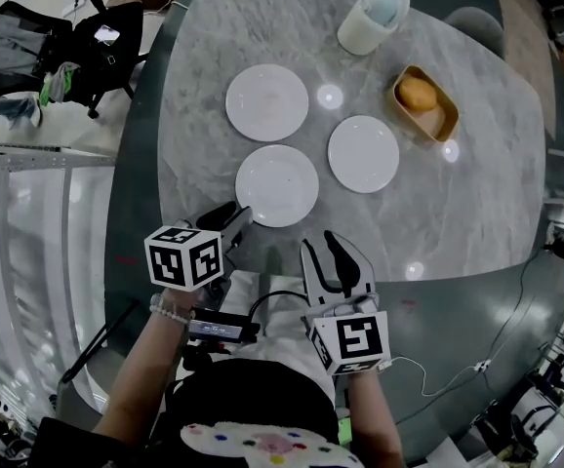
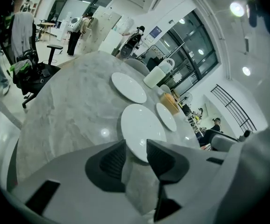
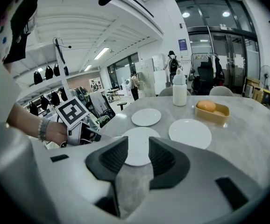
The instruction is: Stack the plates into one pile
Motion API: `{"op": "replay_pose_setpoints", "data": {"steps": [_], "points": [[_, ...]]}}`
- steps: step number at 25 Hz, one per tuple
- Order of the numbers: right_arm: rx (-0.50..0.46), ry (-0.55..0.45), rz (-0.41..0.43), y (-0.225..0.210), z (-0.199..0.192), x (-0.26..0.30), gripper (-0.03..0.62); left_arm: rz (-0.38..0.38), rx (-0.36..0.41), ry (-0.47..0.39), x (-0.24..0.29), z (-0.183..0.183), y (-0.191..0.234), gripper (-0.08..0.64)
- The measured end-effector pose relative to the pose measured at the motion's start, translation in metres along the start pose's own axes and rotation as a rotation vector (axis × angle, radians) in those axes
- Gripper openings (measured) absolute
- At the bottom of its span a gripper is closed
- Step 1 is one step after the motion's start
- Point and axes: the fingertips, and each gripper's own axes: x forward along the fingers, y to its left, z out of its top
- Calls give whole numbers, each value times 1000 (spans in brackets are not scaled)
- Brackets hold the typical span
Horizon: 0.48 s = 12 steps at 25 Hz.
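Lying unstacked across the middle of the bench [image 1: 487,193], the near plate [image 1: 277,185], far plate [image 1: 267,102] and right plate [image 1: 363,153] sit apart; the left hand-held gripper [image 1: 233,217] and right hand-held gripper [image 1: 326,256] hover at its near edge, both released and empty

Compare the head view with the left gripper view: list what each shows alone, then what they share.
Head view only: the right tool, both marker cubes and the person's beaded bracelet. Left gripper view only: people standing far off, tall windows and ceiling lights. Both: the left tool, jaws apart, the marble table, three unstacked white plates, the white jug, the yellow tray and a black office chair.
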Motion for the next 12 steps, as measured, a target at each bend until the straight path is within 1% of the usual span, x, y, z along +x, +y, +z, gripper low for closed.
{"op": "replay_pose_setpoints", "data": {"steps": [5, 10, 12], "points": [[16, 9, 2, -4, -6, 1, 123, 12, -57, 14, 7, -9, 6, 144], [35, 17, 1, -7, -12, 2, 123, -2, -136, 6, 8, -9, 6, 144], [44, 24, 2, -8, -15, 2, 123, -11, -180, -1, 9, -8, 7, 144]]}}
